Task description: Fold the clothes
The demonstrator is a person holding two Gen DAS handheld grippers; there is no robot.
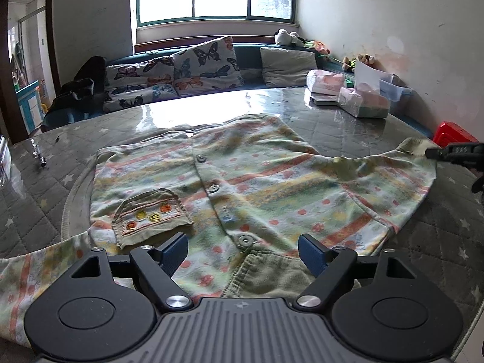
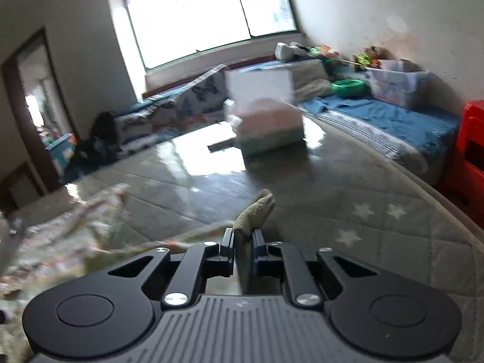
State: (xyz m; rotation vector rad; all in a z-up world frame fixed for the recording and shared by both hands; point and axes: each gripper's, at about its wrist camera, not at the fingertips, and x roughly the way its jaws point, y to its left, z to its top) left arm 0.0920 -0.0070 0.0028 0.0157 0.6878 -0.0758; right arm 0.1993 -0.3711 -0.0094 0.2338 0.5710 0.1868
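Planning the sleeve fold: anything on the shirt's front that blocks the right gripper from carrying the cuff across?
Nothing visible. The right gripper is shut on the cuff, and the shirt front is bare. The left gripper hovers open over the collar; tissue packs sit farther back.

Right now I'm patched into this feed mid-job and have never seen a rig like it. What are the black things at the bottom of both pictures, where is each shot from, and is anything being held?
Each picture comes from a fisheye camera mounted on a handheld gripper, looking forward along its two fingers. A person carries one in each hand; there is no robot arm.

The left wrist view shows the left gripper with its fingers spread apart, hovering over the collar end of a striped, dotted child's shirt lying flat, buttons up, on the quilted table. It holds nothing.

The right wrist view, blurred, shows the right gripper shut on the greenish sleeve cuff of the shirt.

Also on the table: tissue packs at the far side and a pen on the left.
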